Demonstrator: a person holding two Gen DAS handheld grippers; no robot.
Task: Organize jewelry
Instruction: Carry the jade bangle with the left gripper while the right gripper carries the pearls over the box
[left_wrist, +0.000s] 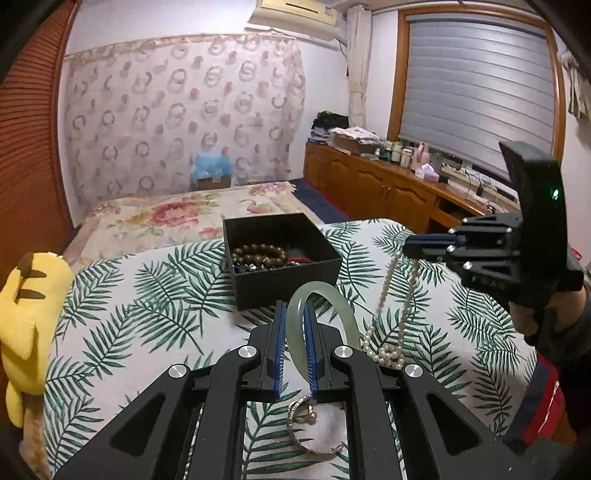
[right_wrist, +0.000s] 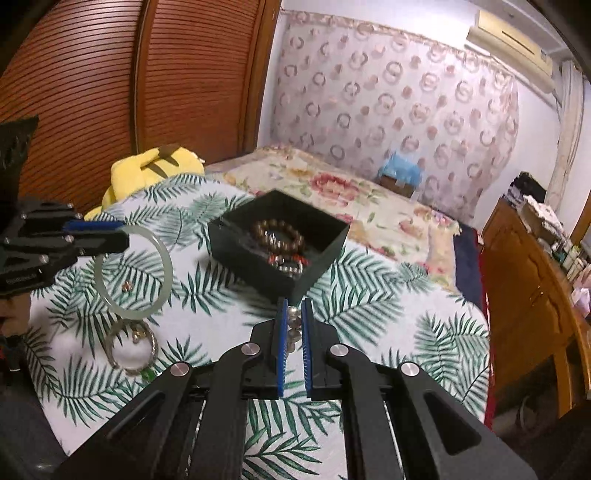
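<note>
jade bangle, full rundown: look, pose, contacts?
The jade bangle is a pale green, translucent, smooth closed ring, stone or glass by its look. The left gripper is shut on its rim, holding it clear above the leaf-print cloth, short of the black box. Only the gripper pads touch it.

A floral-covered bed meets a patterned wall hanging, wooden cabinets beneath a shuttered window.

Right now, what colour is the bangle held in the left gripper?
Pale translucent green bangle; clearest in the right wrist view.
</note>
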